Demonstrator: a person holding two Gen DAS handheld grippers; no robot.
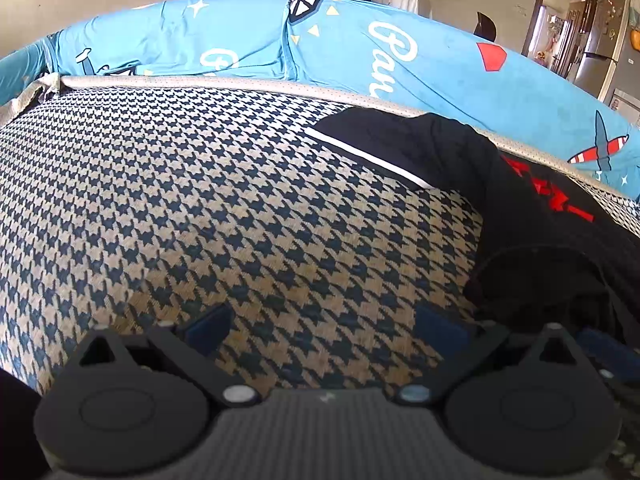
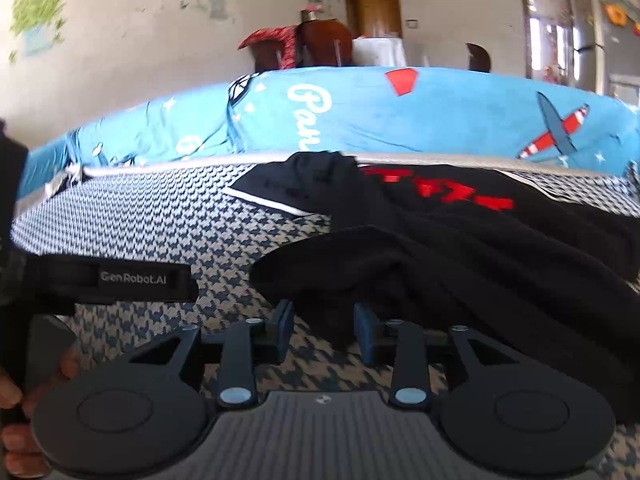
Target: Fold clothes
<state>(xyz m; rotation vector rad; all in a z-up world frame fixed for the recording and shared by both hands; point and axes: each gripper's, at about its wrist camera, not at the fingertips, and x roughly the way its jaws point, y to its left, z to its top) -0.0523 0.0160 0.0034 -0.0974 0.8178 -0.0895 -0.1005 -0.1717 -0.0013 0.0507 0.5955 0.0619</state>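
Houndstooth seat (image 1: 200, 200): blue-and-beige woven cushion fills both views, backed by a bright blue printed cover (image 1: 400, 60).
Black garment (image 2: 460, 248): crumpled with red lettering and a white edge stripe, lying on the seat toward its right and back.
Right gripper (image 2: 324, 332): fingers apart; a fold of the garment hangs into the gap between the blue pads (image 2: 366, 330).
Left gripper (image 1: 324, 326): fingers wide apart over bare houndstooth, the garment just beside its right finger.
Hand (image 2: 12, 420): at the left edge of the right wrist view, holding a dark handle.
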